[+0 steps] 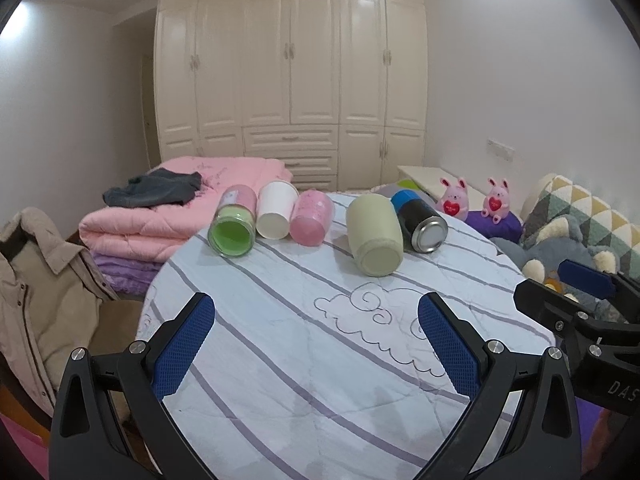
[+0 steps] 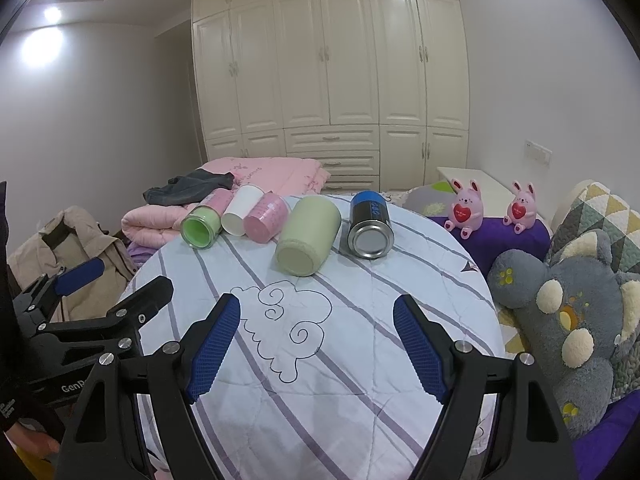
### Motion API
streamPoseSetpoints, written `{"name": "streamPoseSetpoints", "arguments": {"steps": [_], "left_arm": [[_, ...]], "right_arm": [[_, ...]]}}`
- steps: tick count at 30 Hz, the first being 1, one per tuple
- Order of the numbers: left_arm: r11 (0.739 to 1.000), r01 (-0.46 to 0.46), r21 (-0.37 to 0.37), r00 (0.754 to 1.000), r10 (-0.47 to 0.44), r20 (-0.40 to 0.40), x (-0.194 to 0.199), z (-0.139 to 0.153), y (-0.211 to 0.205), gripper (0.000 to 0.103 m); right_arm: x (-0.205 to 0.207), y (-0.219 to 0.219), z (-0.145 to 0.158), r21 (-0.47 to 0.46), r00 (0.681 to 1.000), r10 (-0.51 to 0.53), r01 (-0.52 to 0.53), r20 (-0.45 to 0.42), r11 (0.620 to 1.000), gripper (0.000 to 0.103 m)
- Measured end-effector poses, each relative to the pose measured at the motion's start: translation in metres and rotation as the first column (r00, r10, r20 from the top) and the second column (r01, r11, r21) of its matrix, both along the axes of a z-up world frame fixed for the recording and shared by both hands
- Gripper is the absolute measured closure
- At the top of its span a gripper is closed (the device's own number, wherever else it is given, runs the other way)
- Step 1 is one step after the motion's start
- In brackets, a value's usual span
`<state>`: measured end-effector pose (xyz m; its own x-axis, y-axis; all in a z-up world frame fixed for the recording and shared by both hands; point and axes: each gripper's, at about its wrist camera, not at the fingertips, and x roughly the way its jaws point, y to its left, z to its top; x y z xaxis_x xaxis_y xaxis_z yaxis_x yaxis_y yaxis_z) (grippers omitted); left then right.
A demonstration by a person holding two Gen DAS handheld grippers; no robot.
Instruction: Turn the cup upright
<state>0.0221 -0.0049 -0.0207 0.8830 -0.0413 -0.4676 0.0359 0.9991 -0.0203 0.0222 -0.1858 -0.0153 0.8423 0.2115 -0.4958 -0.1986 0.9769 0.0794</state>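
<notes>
Five cups lay on their sides at the table's (image 2: 400,320) far edge. Beige cup (image 2: 306,238) sat dead ahead of right gripper (image 2: 316,316), base toward it; nearer than left gripper (image 1: 316,316). Both spread apart, empty.

Setting: home bedroom. Evidence: cream floor-to-ceiling wardrobe (image 1: 290,68) along back wall; folded pink quilt (image 1: 168,216); beige coat (image 1: 44,280) on chair; plush koala (image 2: 568,320); two pink bunny figurines (image 2: 466,210).
</notes>
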Motion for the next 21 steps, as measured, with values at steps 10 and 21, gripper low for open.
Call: {"name": "streamPoseSetpoints", "arguments": {"steps": [10,21], "left_arm": [[1.000,-0.015,-0.011,1.000,0.015,-0.026,0.018,0.001,0.003,0.001],[0.997,-0.004,-0.071,0.989,-0.007,-0.145,0.091,0.020,0.018,0.001]], "right_arm": [[0.016,-0.003,0.001,0.003,1.000,0.003,-0.003,-0.030,1.000,0.023],[0.069,-0.006,0.021,-0.009,0.998,0.013,-0.013,-0.059,1.000,0.023]]}}
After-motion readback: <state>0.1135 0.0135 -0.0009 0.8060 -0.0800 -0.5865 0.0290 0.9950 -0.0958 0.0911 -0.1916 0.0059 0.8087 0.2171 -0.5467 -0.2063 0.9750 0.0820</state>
